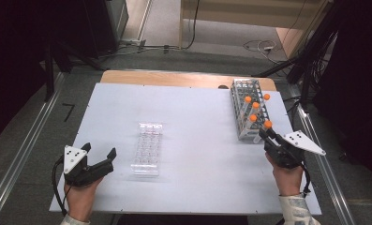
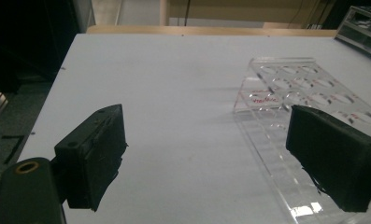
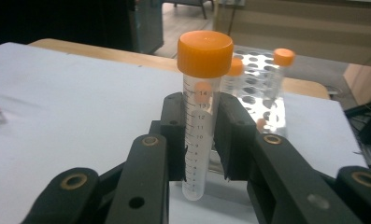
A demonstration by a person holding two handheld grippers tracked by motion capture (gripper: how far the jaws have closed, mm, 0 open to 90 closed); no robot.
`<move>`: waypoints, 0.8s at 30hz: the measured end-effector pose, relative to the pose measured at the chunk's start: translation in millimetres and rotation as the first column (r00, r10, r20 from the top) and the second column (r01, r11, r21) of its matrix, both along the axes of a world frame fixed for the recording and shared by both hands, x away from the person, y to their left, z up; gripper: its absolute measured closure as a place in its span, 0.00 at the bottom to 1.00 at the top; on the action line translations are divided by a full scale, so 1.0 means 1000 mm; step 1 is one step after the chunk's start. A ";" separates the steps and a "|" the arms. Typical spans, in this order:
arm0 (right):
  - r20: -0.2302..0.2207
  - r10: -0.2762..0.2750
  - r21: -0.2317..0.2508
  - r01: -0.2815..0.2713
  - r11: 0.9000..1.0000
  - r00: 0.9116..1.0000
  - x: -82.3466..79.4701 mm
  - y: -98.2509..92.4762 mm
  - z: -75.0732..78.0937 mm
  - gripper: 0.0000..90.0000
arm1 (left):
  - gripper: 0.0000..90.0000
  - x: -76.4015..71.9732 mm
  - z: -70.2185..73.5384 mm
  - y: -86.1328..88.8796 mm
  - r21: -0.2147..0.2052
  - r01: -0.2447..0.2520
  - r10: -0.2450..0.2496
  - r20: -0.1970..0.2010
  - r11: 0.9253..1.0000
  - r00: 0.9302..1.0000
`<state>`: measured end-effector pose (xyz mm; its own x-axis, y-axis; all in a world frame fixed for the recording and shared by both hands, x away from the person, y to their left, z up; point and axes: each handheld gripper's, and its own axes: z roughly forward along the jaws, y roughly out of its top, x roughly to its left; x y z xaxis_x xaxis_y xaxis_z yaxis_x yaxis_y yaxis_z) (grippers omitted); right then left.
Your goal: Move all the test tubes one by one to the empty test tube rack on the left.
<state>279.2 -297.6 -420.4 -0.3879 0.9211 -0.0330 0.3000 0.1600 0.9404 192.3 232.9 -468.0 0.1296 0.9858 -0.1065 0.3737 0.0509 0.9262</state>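
Observation:
My right gripper [image 3: 202,135] is shut on a clear test tube with an orange cap [image 3: 200,112], held upright just off the near end of the tube rack [image 3: 260,100]. In the high view that gripper [image 1: 267,132] sits at the rack's [image 1: 246,123] near right corner, the held tube's cap [image 1: 267,124] above its tips. Several more orange-capped tubes [image 1: 255,106] stand in the rack. My left gripper [image 1: 100,155] rests open at the table's front left, nothing between its jaws. Beside it lies a clear plastic rack [image 1: 147,147], flat and without tubes, also seen past the left jaws [image 2: 290,98].
The white table top [image 1: 193,117] has a wooden strip [image 1: 174,78] along its far edge. Metal rails [image 1: 24,154] run along both sides of the table. Cables [image 1: 263,46] lie on the floor beyond.

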 end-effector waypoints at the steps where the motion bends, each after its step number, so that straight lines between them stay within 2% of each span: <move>1: 0.001 0.015 -0.001 -0.015 1.000 1.000 -0.002 0.003 0.001 0.80 | 0.13 0.000 0.000 0.000 0.000 0.000 0.000 0.000 1.000 1.000; 3: 0.007 0.041 0.005 -0.041 0.999 0.999 -0.004 0.010 0.003 0.80 | 0.13 0.000 0.005 -0.006 0.018 0.020 -0.020 0.009 1.000 1.000; 6: 0.001 0.076 0.009 -0.076 0.997 0.997 -0.007 0.020 0.004 0.80 | 0.13 0.001 0.008 -0.011 0.020 0.032 -0.032 0.015 0.999 0.999; 11: -0.016 0.122 -0.008 -0.123 0.992 0.992 -0.008 0.037 -0.001 0.80 | 0.13 0.006 0.016 -0.031 0.042 0.086 -0.087 0.030 0.995 0.996; 16: -0.039 0.165 -0.014 -0.166 0.986 0.985 -0.008 0.051 -0.006 0.80 | 0.13 0.012 0.019 -0.047 0.047 0.135 -0.136 0.017 0.990 0.991; 17: -0.042 0.173 -0.016 -0.173 0.985 0.984 -0.008 0.054 -0.007 0.80 | 0.13 0.015 0.020 -0.056 0.052 0.152 -0.153 0.015 0.987 0.988; 24: -0.054 0.225 -0.033 -0.227 0.973 0.973 -0.009 0.074 -0.012 0.80 | 0.14 0.022 0.023 -0.081 0.069 0.218 -0.220 0.015 0.973 0.975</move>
<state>270.0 -223.3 -432.0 -0.5877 0.8080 -0.0421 0.2983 0.2648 0.9170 214.4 152.0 -444.7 0.3449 0.9380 -0.0359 0.3480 -0.0922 0.9330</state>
